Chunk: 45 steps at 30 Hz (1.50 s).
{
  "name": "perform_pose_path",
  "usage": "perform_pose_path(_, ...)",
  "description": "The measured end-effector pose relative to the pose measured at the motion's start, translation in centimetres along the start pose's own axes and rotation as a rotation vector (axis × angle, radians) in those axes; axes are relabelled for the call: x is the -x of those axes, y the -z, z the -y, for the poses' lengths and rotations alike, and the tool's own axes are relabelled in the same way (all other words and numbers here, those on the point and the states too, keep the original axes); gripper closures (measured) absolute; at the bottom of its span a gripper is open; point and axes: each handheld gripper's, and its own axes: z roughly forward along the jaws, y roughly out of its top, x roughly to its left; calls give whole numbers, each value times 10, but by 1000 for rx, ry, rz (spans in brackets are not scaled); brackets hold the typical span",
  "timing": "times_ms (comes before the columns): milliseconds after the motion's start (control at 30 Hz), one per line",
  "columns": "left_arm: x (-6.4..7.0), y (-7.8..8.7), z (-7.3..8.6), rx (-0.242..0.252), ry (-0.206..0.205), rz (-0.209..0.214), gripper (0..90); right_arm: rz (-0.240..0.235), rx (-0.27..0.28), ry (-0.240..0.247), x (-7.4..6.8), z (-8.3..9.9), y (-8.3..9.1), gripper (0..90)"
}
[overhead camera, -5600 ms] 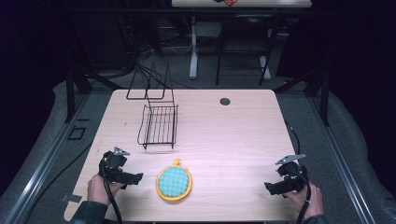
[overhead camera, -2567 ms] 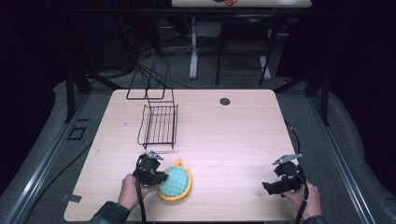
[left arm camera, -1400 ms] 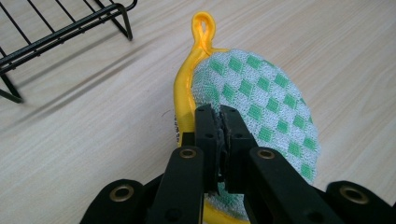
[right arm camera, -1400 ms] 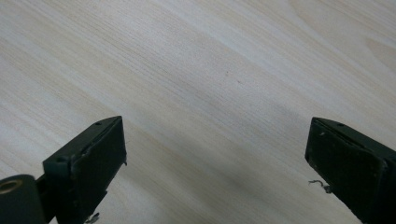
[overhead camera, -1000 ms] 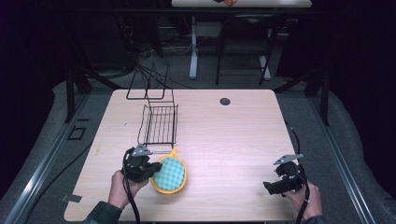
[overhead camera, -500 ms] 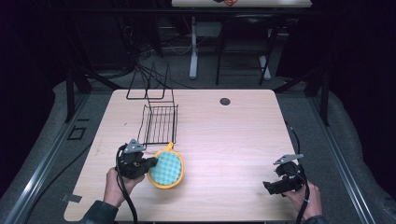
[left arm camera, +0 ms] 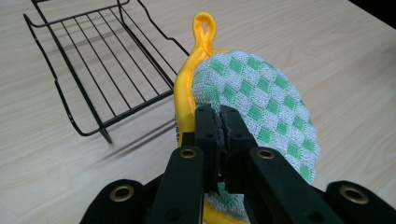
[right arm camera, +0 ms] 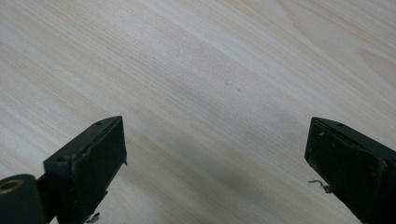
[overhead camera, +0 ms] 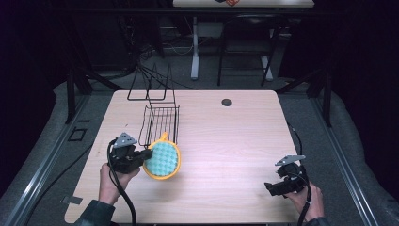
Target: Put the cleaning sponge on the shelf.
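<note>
A round pot holder (overhead camera: pixel 163 159) with a green checked face and a yellow rim is held tilted up off the table. My left gripper (overhead camera: pixel 141 156) is shut on its edge; in the left gripper view the pot holder (left arm camera: pixel 254 105) stands on edge between the closed jaws of that gripper (left arm camera: pixel 221 122), its yellow loop (left arm camera: pixel 204 25) pointing away. A black wire rack (overhead camera: pixel 161 123) stands just beyond the pot holder, and that rack (left arm camera: pixel 95 67) lies upper left in the left gripper view. My right gripper (overhead camera: pixel 274 188) rests open near the table's front right corner, its jaws wide over bare wood (right arm camera: pixel 215 93).
A second black wire frame (overhead camera: pixel 149 85) stands at the table's far left edge. A small dark round grommet (overhead camera: pixel 227 102) sits near the far edge. The wooden table (overhead camera: pixel 235 146) is ringed by dark floor and cables.
My left gripper reached the pot holder, closed on its edge, then lifted and carried it left and toward the wire rack, tipping it upright. The right gripper stayed put.
</note>
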Motion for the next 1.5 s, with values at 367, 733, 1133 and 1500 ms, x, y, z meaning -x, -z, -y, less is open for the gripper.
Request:
perform_pose_path(367, -14, -2, -12, 33, 20, -27, 873, 2, 6, 1, -1, -1, 1, 50)
perform_pose_path(733, -27, -9, -23, 53, 26, -46, 873, 3, 16, 2, -1, -1, 0, 50)
perform_pose_path(1133, -39, -18, -30, 83, 41, -75, 873, -2, 6, 10, -1, -1, 0, 52)
perform_pose_path(1500, -45, -28, -36, 97, 54, -105, 873, -2, 10, 20, -2, -2, 1, 53)
